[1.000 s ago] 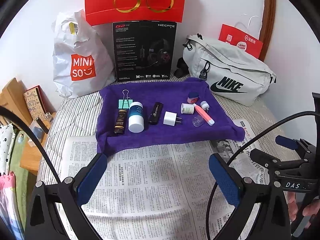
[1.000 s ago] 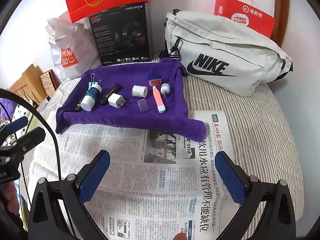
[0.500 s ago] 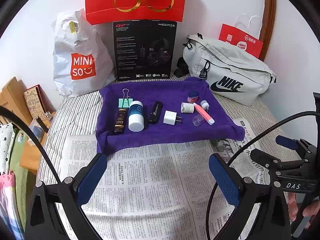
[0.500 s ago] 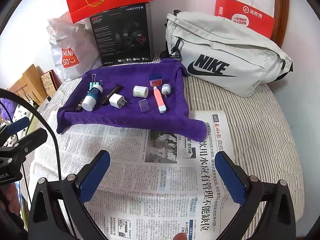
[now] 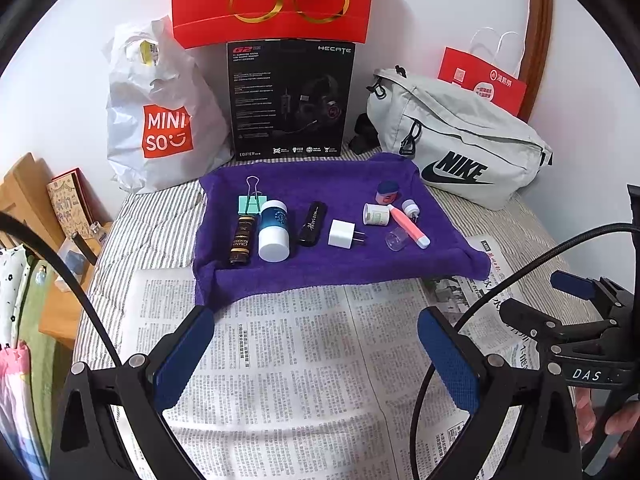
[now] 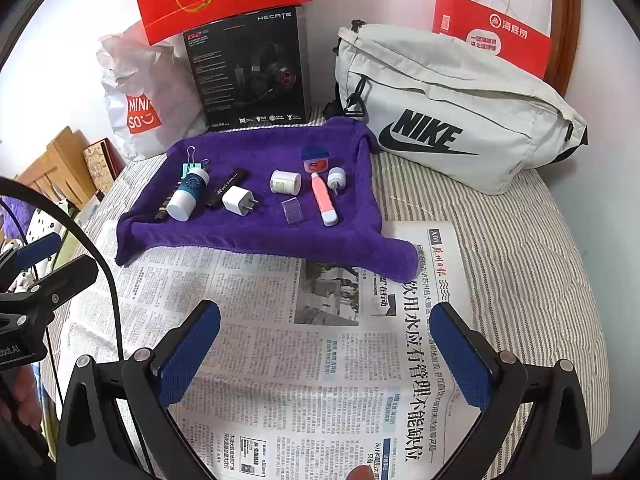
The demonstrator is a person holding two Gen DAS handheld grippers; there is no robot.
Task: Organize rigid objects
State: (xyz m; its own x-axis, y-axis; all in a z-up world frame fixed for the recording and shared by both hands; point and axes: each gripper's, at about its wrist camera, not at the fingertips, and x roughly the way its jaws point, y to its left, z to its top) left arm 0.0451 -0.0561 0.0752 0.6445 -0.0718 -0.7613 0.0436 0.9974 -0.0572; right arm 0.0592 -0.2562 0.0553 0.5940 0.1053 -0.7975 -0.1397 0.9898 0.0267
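Note:
A purple towel (image 5: 312,268) (image 6: 256,236) lies on the bed with several small items on it: a teal binder clip (image 5: 251,202), a dark brown tube (image 5: 241,239), a blue-and-white bottle (image 5: 273,230) (image 6: 188,194), a black bar (image 5: 313,223), a white charger plug (image 5: 342,234) (image 6: 237,200), a white jar (image 5: 375,214) (image 6: 285,182), a pink tube (image 5: 408,226) (image 6: 324,199), a clear cap (image 5: 396,239) and a blue-lidded tin (image 5: 387,192) (image 6: 316,159). My left gripper (image 5: 316,356) and right gripper (image 6: 325,354) hover open over the newspaper (image 5: 304,360), short of the towel, holding nothing.
Along the wall stand a white Miniso bag (image 5: 160,120), a black headset box (image 5: 290,98), a red gift bag (image 5: 272,0), a grey Nike bag (image 5: 460,144) and a small red paper bag (image 5: 482,80). A wooden stand (image 5: 48,216) sits beside the bed's left edge.
Both grippers have barely shifted; the view of the towel drifted very slightly. Nothing was taken hold of or let go.

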